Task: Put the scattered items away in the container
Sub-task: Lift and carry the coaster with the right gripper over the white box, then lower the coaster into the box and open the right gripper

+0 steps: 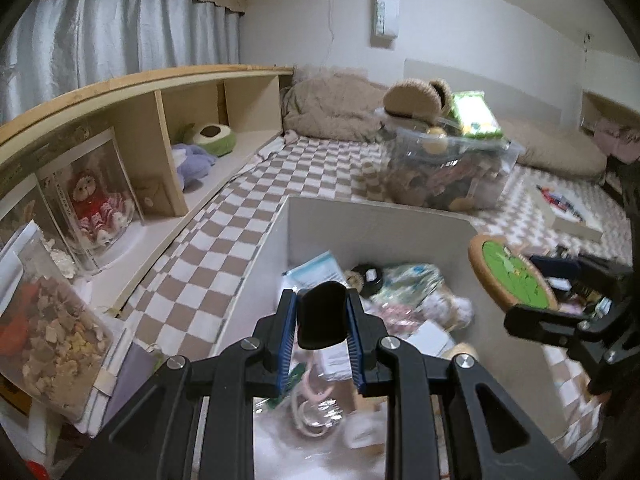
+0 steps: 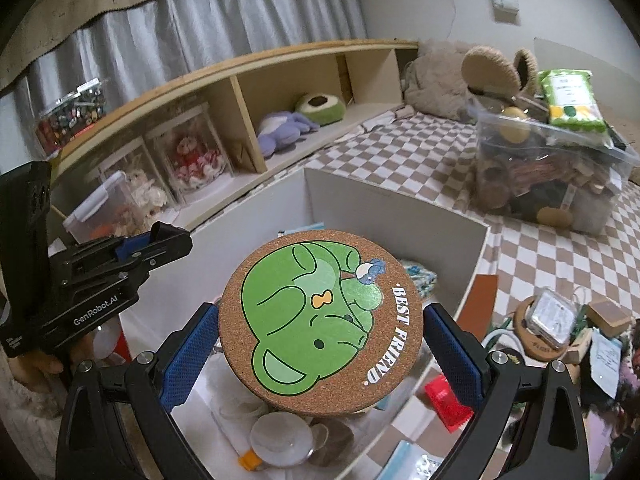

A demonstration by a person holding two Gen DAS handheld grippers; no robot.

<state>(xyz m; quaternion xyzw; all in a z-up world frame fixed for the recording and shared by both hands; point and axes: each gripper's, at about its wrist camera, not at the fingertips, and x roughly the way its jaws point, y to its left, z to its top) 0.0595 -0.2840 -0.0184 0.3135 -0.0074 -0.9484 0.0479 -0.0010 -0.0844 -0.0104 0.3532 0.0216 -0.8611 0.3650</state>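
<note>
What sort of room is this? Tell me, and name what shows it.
Most likely a bedroom or a child's room. A brown-and-white checkered bedsheet covers a bed with a rumpled beige fluffy blanket at its far end, and a wooden shelf alongside holds a purple plush toy.

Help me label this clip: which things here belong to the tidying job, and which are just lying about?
Job: cork coaster in right gripper; black item in left gripper; white box.

Lying about: clear tub, shelf plushies, wipes pack.
</note>
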